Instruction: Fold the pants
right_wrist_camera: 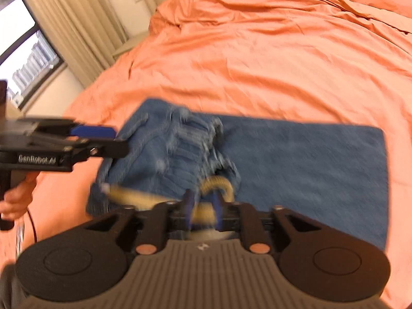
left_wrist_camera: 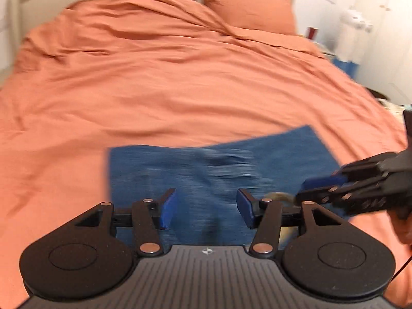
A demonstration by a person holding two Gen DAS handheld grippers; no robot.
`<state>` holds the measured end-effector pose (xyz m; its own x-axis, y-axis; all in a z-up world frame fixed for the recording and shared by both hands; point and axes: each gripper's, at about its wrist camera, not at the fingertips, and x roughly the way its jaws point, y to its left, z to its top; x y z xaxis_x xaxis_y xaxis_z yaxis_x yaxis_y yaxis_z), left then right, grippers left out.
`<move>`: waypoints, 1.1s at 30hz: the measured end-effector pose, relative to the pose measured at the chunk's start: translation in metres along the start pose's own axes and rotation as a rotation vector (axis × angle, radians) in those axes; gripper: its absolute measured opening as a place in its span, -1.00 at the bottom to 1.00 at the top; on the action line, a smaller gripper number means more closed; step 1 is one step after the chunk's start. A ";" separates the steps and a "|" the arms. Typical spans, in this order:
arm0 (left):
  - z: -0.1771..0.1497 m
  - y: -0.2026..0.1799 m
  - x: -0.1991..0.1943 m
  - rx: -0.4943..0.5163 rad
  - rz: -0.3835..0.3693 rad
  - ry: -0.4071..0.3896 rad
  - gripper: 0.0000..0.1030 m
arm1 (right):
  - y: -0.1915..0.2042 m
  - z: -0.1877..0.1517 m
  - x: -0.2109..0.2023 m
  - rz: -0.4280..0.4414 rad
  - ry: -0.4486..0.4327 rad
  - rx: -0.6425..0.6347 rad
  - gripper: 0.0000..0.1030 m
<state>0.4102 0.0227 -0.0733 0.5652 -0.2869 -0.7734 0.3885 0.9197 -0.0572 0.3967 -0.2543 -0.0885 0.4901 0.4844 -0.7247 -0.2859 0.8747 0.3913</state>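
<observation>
Blue denim pants [left_wrist_camera: 206,170] lie folded on the orange bed, legs stretching right in the right wrist view [right_wrist_camera: 296,159], with the bunched waist and a yellowish inner waistband [right_wrist_camera: 216,182] nearest me. My left gripper [left_wrist_camera: 207,208] is open and empty, hovering just above the near part of the pants; it shows from the side at the left of the right wrist view [right_wrist_camera: 113,139]. My right gripper [right_wrist_camera: 203,208] is nearly closed on the waistband of the pants; it shows at the right edge of the left wrist view [left_wrist_camera: 309,188]. Both views are motion-blurred.
The orange duvet [left_wrist_camera: 167,77] covers the whole bed, with an orange pillow [left_wrist_camera: 247,7] at the far right of the headboard. A bedside stand with items [left_wrist_camera: 347,31] is to the right. Curtains and a window [right_wrist_camera: 38,46] are to the left.
</observation>
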 end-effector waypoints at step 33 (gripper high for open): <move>-0.020 0.028 0.036 -0.054 0.045 0.037 -0.46 | -0.020 -0.006 0.018 0.029 -0.063 0.385 -0.85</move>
<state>0.4270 0.0433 -0.1155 0.5534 -0.2362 -0.7987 0.3231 0.9447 -0.0556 0.4061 -0.2629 -0.1123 0.5397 0.4983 -0.6785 0.0239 0.7966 0.6040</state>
